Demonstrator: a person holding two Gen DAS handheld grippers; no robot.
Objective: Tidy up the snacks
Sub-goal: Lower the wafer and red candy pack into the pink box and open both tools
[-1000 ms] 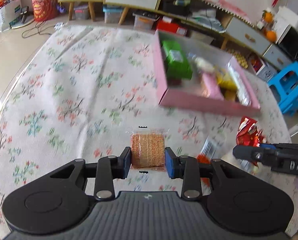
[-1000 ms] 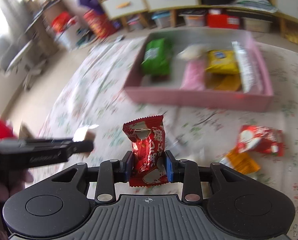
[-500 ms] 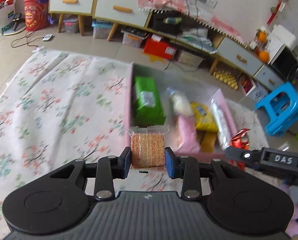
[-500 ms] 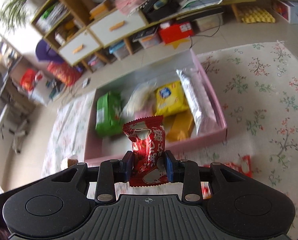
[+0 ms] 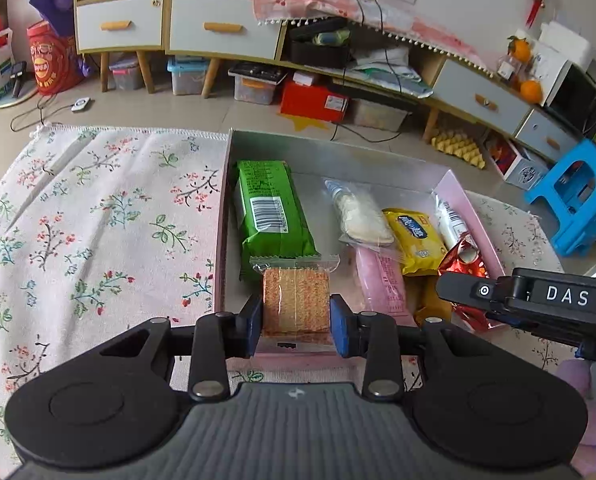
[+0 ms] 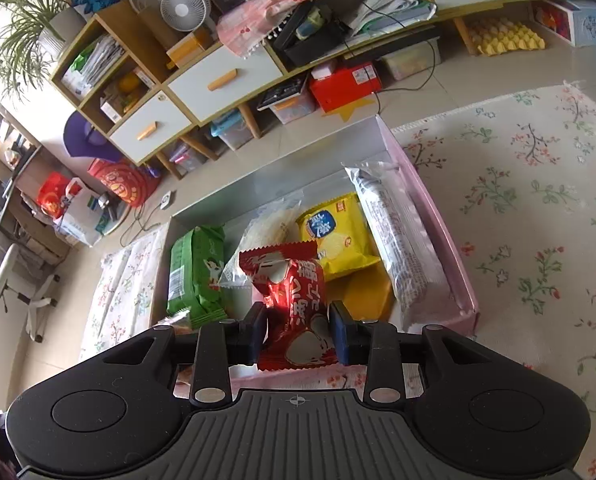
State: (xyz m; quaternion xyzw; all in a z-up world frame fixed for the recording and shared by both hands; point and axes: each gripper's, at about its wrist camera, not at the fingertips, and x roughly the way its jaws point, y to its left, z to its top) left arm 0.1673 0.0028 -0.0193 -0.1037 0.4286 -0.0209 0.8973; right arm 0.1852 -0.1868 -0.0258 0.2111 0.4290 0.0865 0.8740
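Over the near end of the pink box (image 5: 449,184), both grippers are carrying a snack each. The left gripper (image 5: 296,319) is pinching a clear-wrapped brown cracker pack (image 5: 296,300) between its blue pads, and the pack hangs right over the box's front wall, just in front of the green packet (image 5: 272,210) lying inside. The right gripper (image 6: 298,332) is clamped on a red candy-style snack bag (image 6: 294,304) with white print, standing upright between its fingers, also above the front part of the box. From the left wrist view you can see the right gripper (image 5: 461,292) poking in from the side with that crinkly red bag.

Inside the box, lined up side by side: the green packet, a clear bag with something white (image 5: 359,216), a yellow packet (image 6: 337,236), a pink wrapper (image 5: 381,280), and a long silvery pack (image 6: 397,248) along the right wall. The box sits on a flowery cloth (image 5: 98,220) covering the worktop. A blue stool (image 5: 577,196) is off to the side on the floor.
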